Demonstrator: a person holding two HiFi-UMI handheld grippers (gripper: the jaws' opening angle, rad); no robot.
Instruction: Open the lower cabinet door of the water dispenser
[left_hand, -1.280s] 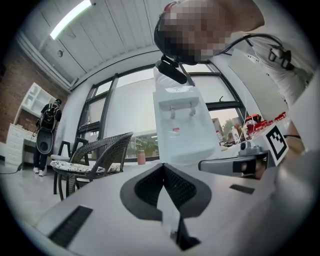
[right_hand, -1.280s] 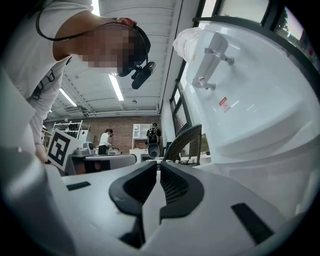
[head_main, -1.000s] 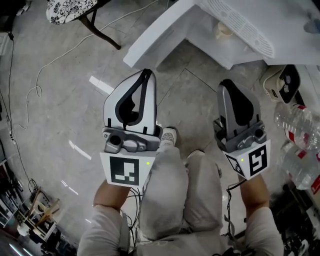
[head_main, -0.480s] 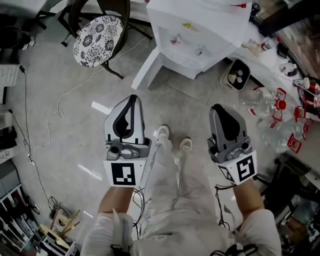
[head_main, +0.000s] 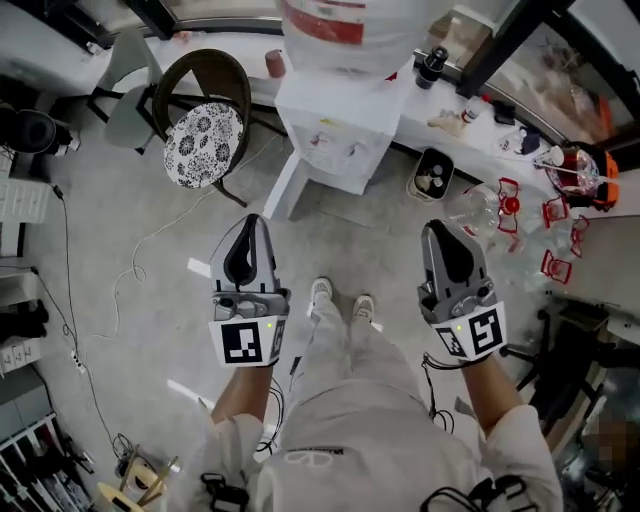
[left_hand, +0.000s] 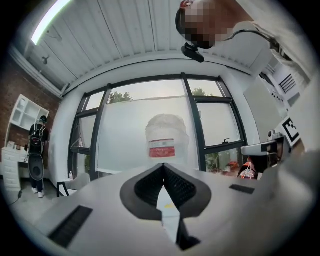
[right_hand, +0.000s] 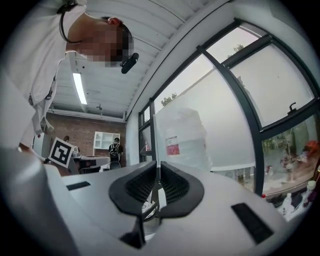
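One water jug (head_main: 335, 30) atop dispenser (head_main: 340, 145)

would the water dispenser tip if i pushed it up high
Probably top-heavy: a big bottle sits on the narrow water dispenser, so a high push might rock it. How full the bottle is isn't visible. Pushed low, it may slide on the glossy floor.
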